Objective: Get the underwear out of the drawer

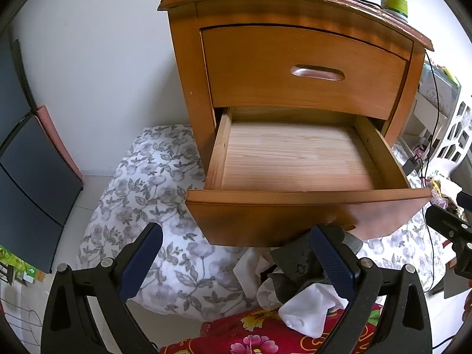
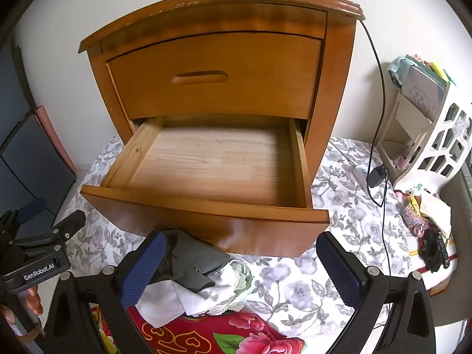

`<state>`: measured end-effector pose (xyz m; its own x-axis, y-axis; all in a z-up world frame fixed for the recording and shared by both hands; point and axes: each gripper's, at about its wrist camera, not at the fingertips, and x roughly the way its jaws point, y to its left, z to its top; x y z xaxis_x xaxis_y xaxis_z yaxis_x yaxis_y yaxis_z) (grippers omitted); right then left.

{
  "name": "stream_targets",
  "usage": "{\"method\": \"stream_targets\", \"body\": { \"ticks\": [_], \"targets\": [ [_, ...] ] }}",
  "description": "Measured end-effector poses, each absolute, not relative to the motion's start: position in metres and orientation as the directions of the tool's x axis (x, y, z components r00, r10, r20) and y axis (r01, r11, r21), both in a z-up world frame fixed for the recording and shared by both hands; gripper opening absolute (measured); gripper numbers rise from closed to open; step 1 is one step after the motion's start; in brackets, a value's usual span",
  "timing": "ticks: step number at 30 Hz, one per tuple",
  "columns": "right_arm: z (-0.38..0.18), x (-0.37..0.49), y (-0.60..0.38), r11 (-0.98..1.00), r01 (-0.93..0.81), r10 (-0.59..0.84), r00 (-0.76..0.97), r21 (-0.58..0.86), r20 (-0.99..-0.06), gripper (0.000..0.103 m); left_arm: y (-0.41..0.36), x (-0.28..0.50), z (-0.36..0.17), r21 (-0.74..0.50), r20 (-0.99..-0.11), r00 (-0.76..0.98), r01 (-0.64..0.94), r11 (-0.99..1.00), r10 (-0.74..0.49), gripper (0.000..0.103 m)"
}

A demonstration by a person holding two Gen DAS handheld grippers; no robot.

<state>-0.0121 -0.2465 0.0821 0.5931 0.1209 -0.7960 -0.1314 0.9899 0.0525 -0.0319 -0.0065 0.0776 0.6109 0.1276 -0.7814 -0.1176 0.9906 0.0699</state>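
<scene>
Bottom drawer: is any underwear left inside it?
No. The right wrist view shows the pulled-out bottom drawer with only bare wood, while the pile of clothes lies on the floral cloth in front.

Bare open drawer [image 2: 212, 165], underwear [image 2: 194, 268] heaped below.

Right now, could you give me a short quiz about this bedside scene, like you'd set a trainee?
1. True or false: the lower drawer is pulled out and shows only bare wood inside.
2. Where does the pile of underwear lie? A) in the upper drawer B) on the bedding below the open drawer's front C) on top of the nightstand
3. Fill in: both the left gripper and the right gripper are ____, holding nothing.

Key: 1 true; 2 B; 3 open.
</scene>
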Motion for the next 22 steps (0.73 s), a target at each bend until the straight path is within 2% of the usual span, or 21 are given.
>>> {"method": "stream_targets", "body": {
  "ticks": [22],
  "targets": [
    [0.0833, -0.0126, -0.2450, 0.990, -0.134, 0.120, 0.594, 0.050, -0.796, 0.103, -0.0061, -0.0375, 0.0814, 0.074, -0.754, 0.642, -0.129, 0.989, 0.140, 0.100]
  ]
}}
